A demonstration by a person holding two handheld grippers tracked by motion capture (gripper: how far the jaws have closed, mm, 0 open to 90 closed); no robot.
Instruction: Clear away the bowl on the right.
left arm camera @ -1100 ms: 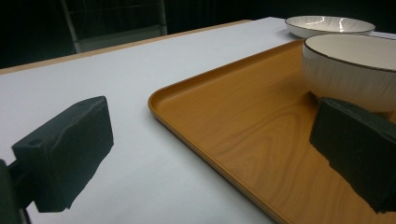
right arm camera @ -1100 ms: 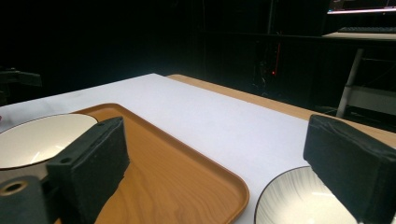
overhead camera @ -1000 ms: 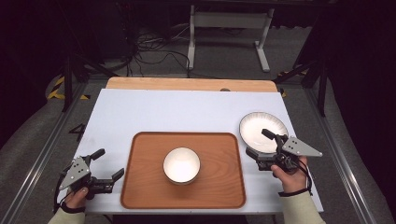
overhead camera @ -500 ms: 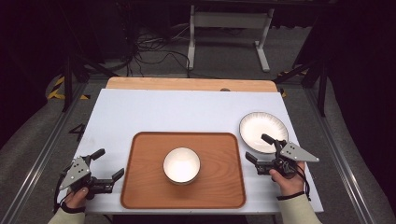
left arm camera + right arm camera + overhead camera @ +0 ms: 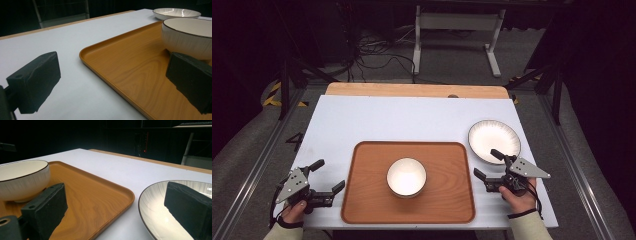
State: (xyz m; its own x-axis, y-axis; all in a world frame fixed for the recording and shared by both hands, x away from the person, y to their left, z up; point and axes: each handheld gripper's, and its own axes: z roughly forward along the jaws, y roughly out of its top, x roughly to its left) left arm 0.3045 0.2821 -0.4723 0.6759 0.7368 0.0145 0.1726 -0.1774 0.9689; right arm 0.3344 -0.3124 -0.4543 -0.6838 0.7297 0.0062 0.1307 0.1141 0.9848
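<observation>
A white bowl [image 5: 406, 176] stands in the middle of a brown wooden tray [image 5: 367, 195]. A white ribbed plate [image 5: 494, 141] lies on the table to the tray's right. My left gripper [image 5: 330, 174] rests open at the tray's left edge, with nothing between its jaws. In the left gripper view the tray [image 5: 125, 65], the bowl [image 5: 187, 35] and the plate [image 5: 176, 12] lie ahead. My right gripper [image 5: 486, 163] is open between the tray's right edge and the plate's near rim. In the right gripper view its jaws straddle the tray corner [image 5: 95, 195] and the plate [image 5: 155, 212]; the bowl [image 5: 22, 180] sits left.
The white table top [image 5: 412, 120] has a wooden strip [image 5: 412, 90] along its far edge. Beyond it stand a metal frame [image 5: 457, 30] and cables on the dark floor. A metal rail [image 5: 572, 165] runs along the table's right side.
My right gripper has drawn back a little toward the near edge, so its far jaw no longer overlaps the plate's rim. The left gripper, bowl and plate have not moved.
</observation>
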